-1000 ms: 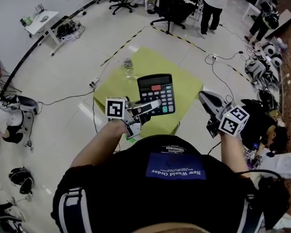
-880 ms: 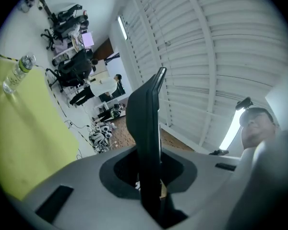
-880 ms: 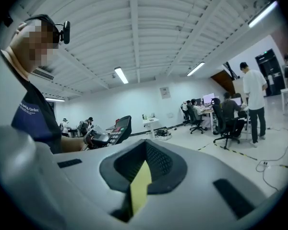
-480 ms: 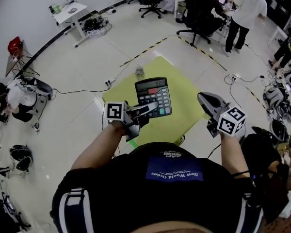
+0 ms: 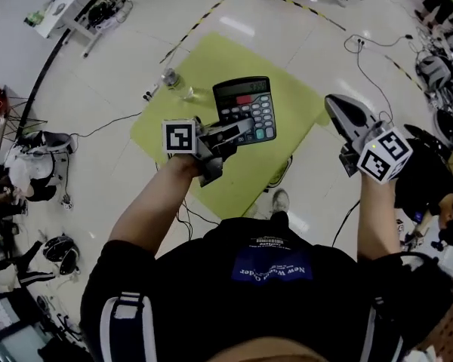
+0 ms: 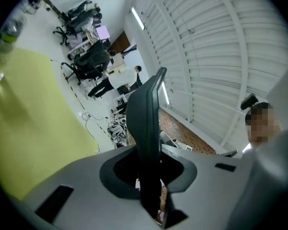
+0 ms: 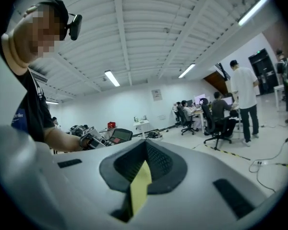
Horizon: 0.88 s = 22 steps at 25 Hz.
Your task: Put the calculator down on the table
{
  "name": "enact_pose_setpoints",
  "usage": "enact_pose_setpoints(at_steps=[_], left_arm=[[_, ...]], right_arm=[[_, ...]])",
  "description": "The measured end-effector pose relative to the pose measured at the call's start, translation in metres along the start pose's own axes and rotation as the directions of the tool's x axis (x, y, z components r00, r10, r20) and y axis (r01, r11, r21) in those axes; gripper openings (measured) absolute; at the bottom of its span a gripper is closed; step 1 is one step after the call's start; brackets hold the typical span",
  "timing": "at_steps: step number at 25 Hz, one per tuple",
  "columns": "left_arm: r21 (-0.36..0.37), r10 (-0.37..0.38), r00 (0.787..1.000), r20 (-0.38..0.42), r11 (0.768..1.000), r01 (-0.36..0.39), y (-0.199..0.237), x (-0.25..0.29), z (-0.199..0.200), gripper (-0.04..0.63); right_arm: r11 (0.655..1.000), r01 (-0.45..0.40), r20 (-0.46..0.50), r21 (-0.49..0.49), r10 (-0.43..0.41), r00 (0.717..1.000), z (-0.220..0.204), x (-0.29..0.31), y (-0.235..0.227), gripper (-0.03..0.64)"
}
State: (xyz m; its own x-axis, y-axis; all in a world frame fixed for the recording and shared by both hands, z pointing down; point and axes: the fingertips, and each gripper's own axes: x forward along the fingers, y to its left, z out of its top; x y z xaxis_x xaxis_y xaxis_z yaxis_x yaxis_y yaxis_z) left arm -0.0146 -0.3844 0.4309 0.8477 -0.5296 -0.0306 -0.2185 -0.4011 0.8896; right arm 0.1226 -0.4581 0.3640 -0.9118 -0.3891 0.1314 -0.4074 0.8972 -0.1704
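A black calculator (image 5: pixel 245 108) with a red-tinted display hangs above the yellow-green table (image 5: pixel 204 59), its keys facing up. My left gripper (image 5: pixel 238 134) is shut on its near edge. In the left gripper view the calculator (image 6: pixel 149 128) stands edge-on as a dark slab between the grey jaws, with the table (image 6: pixel 33 109) below left. My right gripper (image 5: pixel 334 104) is off to the right, beyond the table's right edge, with its jaws together and nothing in them. The right gripper view shows its jaws (image 7: pixel 144 152) meeting at the tip and the calculator (image 7: pixel 119 135) far to the left.
A plastic bottle (image 5: pixel 170 78) and a clear glass (image 5: pixel 187 93) stand near the table's far left edge. Cables (image 5: pixel 362 51) trail over the white floor. A white desk (image 5: pixel 60 10) is at the far left, and people sit at desks (image 7: pixel 216 114) in the background.
Both grippers have moved forward and down towards the table. The calculator is still in the left gripper's grip, and the right gripper's jaws are still together.
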Motion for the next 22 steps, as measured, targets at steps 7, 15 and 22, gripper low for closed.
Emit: enact_pose_setpoints(at_steps=[7,15,22], left_arm=[[-0.013,0.026,0.976,-0.218,0.999,-0.029,0.144,0.17,-0.003,0.078],[0.065,0.211,0.89,-0.405,0.977,-0.202,0.267,0.252,-0.037,0.078],[0.023,0.29,0.827,-0.482,0.948,-0.319,0.297,0.247,-0.049,0.08]], right_arm=[[0.975,0.203,-0.06,0.085,-0.199,0.978,-0.089,-0.063,-0.132,-0.014],[0.949,0.25,-0.12,0.191,-0.23,0.966,-0.186,-0.121,-0.176,-0.014],[0.955,0.217,-0.137,0.203,-0.192,0.972,-0.2,-0.119,-0.179,-0.014]])
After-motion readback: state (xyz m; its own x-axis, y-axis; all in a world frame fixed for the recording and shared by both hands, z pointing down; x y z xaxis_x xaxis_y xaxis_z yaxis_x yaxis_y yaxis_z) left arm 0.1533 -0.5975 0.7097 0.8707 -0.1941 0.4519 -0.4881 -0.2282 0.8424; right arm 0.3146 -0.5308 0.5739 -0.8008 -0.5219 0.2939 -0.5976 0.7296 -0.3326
